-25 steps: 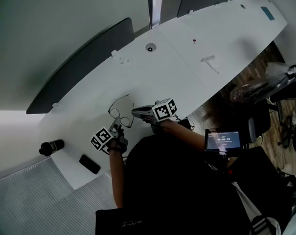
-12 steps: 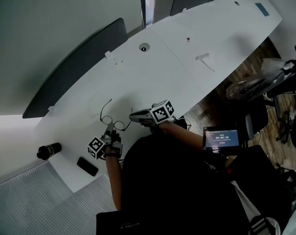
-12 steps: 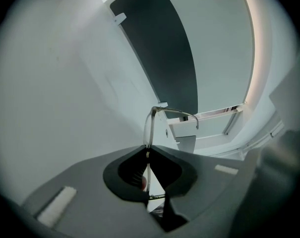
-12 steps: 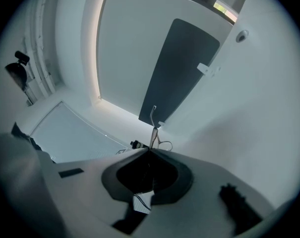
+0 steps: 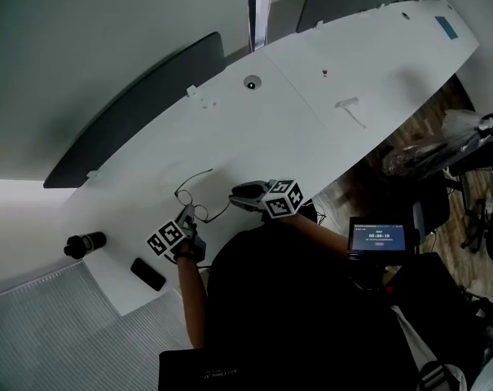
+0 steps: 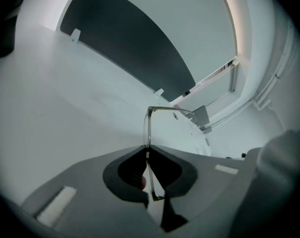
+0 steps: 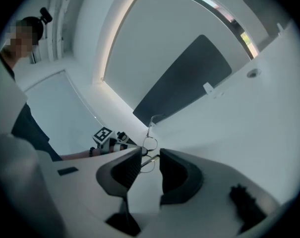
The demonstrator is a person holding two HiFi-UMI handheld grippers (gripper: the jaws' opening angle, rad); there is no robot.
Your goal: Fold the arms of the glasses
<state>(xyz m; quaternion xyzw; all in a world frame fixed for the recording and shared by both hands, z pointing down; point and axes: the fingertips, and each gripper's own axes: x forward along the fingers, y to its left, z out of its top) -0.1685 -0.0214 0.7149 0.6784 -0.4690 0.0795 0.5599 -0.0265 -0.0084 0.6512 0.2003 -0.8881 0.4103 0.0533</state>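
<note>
The thin-framed glasses (image 5: 195,204) sit low over the white table (image 5: 311,96), near its front edge. My left gripper (image 5: 189,221) is shut on the frame. In the left gripper view the rim (image 6: 149,128) runs up out of the closed jaws (image 6: 147,150), and one arm bends off to the right. My right gripper (image 5: 235,194) is just right of the glasses and its jaws are opening. In the right gripper view the tip of the other arm lies in the gap (image 7: 150,155) with neither pad pressing it. The lenses (image 7: 150,144) are just beyond.
A black cylinder (image 5: 85,243) and a black phone (image 5: 148,273) lie at the table's left end. Dark chair backs (image 5: 140,112) line the far edge. A round port (image 5: 252,81) and a white T-shaped piece (image 5: 349,106) lie farther along. A lit tablet (image 5: 378,238) is to the right.
The right gripper has rolled and drawn slightly back from the glasses arm it was at. The left gripper keeps its hold on the frame, and the glasses sit a little lower.
</note>
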